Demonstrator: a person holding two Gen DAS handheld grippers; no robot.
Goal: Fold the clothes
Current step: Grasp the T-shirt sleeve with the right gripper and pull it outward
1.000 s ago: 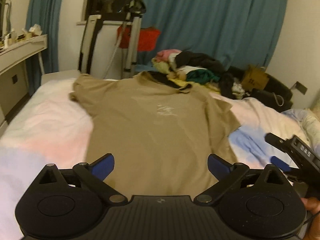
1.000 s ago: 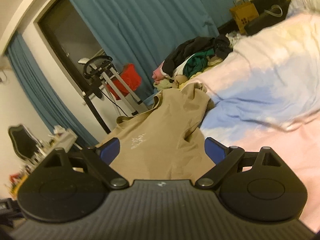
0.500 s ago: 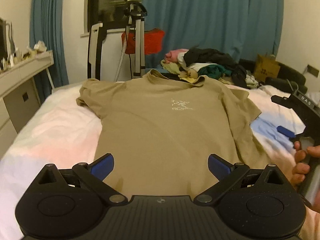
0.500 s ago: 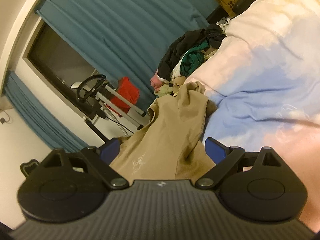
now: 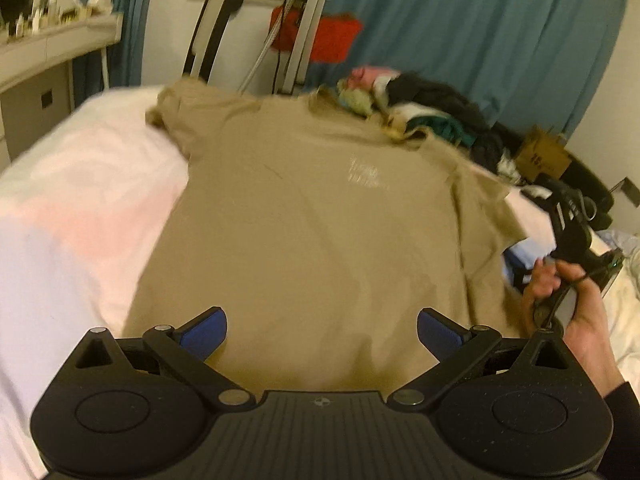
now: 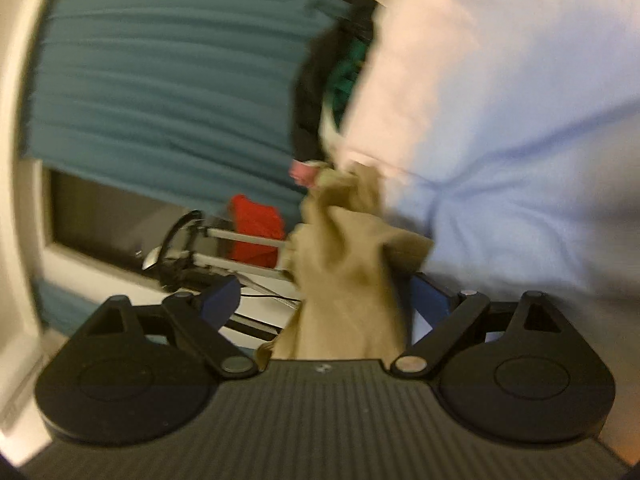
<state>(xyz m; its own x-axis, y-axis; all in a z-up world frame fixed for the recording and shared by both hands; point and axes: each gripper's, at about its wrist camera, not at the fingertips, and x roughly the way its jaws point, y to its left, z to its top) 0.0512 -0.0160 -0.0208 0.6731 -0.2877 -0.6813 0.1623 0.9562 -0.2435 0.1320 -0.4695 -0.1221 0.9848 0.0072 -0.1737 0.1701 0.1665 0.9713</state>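
Note:
A tan T-shirt [image 5: 320, 224] with a small white chest logo lies spread front-up on the bed, its collar at the far side. My left gripper [image 5: 322, 330] is open and empty above the shirt's near hem. My right gripper [image 6: 326, 300] is open, rolled sideways, with the shirt's right edge [image 6: 348, 264] bunched between its fingers; this view is blurred. In the left wrist view the right gripper [image 5: 576, 236] shows in a hand at the shirt's right side.
The bed [image 5: 80, 208] has a pale pink, white and blue cover. A pile of clothes [image 5: 424, 108] lies beyond the collar. An exercise machine [image 5: 296, 20], a red item, teal curtains and a shelf stand behind.
The left gripper has tilted and shifted over the shirt. The right gripper has rolled sideways and moved in on the shirt's right edge. Both stay open.

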